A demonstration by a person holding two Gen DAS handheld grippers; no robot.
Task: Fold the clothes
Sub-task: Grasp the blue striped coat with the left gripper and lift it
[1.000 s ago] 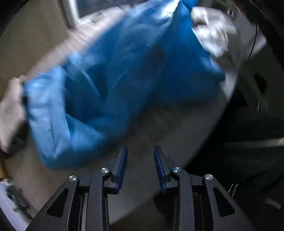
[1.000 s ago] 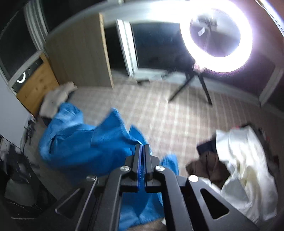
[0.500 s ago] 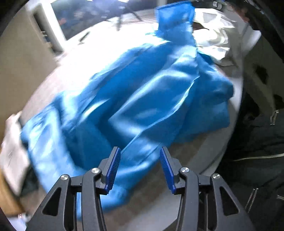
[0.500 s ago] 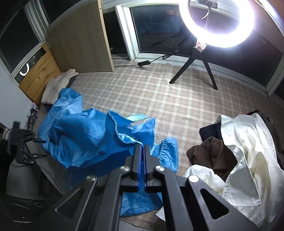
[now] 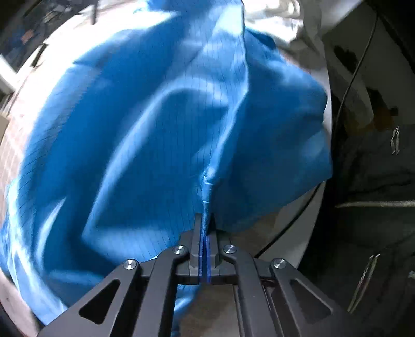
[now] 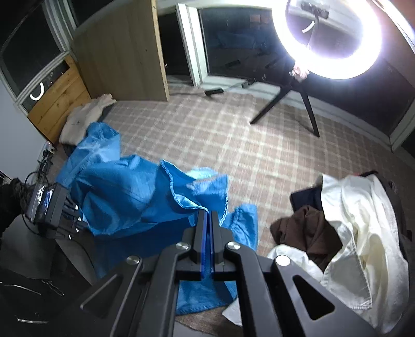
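Observation:
A bright blue garment (image 5: 160,124) fills the left wrist view, rumpled over a round table. My left gripper (image 5: 205,220) is shut on a pinched fold of it, the cloth rising in a ridge from between the pads. In the right wrist view the same blue garment (image 6: 129,194) hangs stretched from my right gripper (image 6: 208,215), which is shut on its stitched edge. The left gripper's body (image 6: 52,207) shows at that garment's far left end.
A pile of white and brown clothes (image 6: 345,233) lies at the right. A beige garment (image 6: 83,119) sits by a wooden cabinet (image 6: 124,51). A ring light on a tripod (image 6: 329,39) stands on the checked carpet (image 6: 233,134). White cloth (image 5: 275,23) lies beyond the blue garment.
My left gripper moved in over the blue garment and shut on a fold of it. The right gripper kept its hold while the cloth shifted and spread.

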